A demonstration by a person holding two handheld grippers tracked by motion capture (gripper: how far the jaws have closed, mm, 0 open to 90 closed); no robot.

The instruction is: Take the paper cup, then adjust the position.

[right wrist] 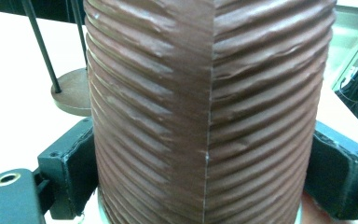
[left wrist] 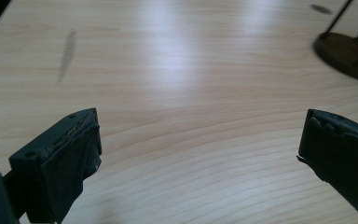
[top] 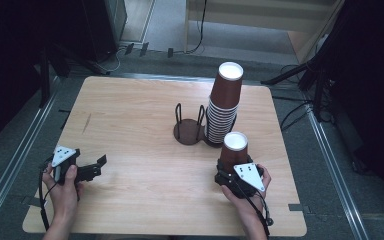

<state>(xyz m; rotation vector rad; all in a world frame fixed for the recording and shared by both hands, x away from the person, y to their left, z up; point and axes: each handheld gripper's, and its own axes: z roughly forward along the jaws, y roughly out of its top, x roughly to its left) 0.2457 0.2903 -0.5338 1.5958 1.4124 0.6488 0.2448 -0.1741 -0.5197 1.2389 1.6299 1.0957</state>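
Dark curtains and stands are ringing a grey floor, and in the middle a light wooden table (top: 145, 150) is sitting under the high camera. Toward its far centre, a brown wire cup holder (top: 189, 127) is standing with 2 round bases side by side: the left one is showing bare upright rods, the right one is carrying a tall stack of brown ribbed paper cups (top: 224, 102), upside down, white bottom facing up.

Down at the near right, the right gripper (top: 232, 167) is hugging a single brown cup (top: 234, 152) — also upside down, its white bottom catching the light. From the right gripper view the cup's ribbed wall (right wrist: 209, 112) is looming large, and both black pads are pressing against its sides near the rim, so those jaws are clamped on it. The cup is sitting just in front of the stack, apart from it, and I cannot tell whether its rim is touching the wood.

Over at the near left, the left gripper (top: 97, 167) is resting low over the table in the person's left hand (top: 65, 187). In the left gripper view its jaws are standing wide apart with bare wood grain between them — the holder's dark base (left wrist: 347, 53) is peeking in at the upper right.
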